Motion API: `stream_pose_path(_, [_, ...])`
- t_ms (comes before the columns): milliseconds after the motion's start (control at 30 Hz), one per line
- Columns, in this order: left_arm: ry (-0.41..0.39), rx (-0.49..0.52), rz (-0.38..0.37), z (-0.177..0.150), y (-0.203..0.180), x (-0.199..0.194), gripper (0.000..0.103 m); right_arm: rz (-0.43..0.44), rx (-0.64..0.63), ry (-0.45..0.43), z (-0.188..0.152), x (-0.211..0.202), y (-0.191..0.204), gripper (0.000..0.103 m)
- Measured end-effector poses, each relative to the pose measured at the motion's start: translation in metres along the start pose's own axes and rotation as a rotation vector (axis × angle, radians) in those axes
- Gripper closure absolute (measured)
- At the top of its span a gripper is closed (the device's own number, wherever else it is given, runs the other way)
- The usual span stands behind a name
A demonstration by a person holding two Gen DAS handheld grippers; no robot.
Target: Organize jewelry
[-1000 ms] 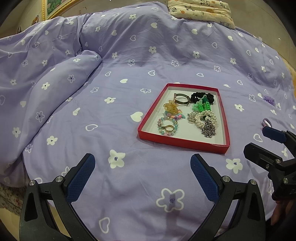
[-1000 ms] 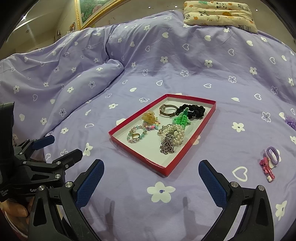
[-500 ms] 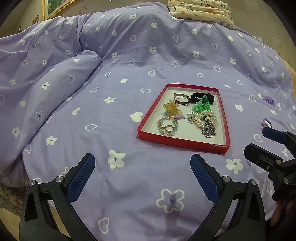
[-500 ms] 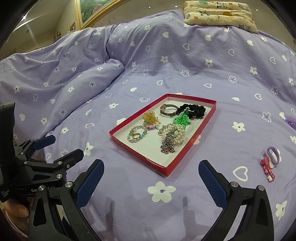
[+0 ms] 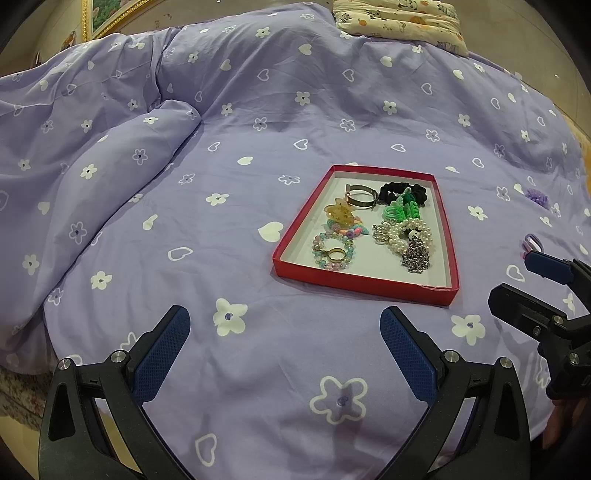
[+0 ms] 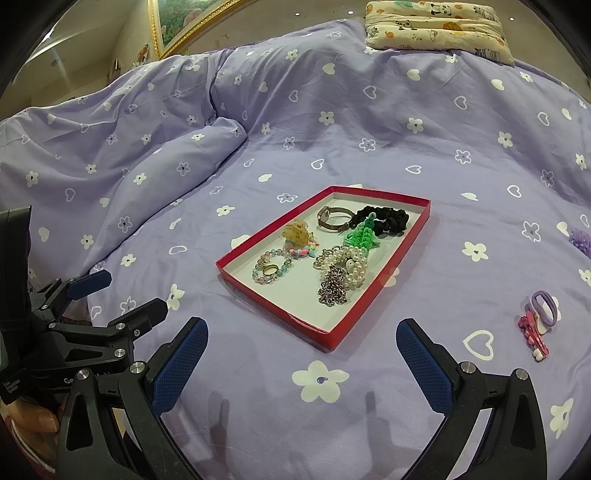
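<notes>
Beyond the red tray (image 5: 452, 258), a purple scrunchie (image 5: 532, 242) shows half-hidden.

A big bed (image 6: 369, 424) fills almost the whole view. It has a purple cover (image 5: 258, 92) with little white flowers and hearts on it. On the left the cover is bunched up into a soft, thick fold (image 6: 155, 166). At the far end of the bed lies a cream pillow (image 6: 436, 22) with small animal pictures. Behind the bed is a plain tan wall (image 6: 277, 18). A picture in a shiny gold frame (image 6: 173, 26) hangs on the wall at the upper left. The light is soft and even.
</notes>
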State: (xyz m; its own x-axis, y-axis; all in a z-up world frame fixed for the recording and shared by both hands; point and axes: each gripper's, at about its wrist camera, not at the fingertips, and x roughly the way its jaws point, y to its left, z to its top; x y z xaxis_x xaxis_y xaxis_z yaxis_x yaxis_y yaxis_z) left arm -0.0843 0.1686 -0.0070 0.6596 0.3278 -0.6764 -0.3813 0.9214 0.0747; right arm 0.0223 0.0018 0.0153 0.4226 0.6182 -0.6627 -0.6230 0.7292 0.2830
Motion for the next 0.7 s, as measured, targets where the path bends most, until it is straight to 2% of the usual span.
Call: stream_pose_path(700, [0.003,0.005,-0.004,-0.0005,-0.0014,0.0045,0.000,0.003,0.006,0.002,0.0001,0.0002,-0.0025,0.000])
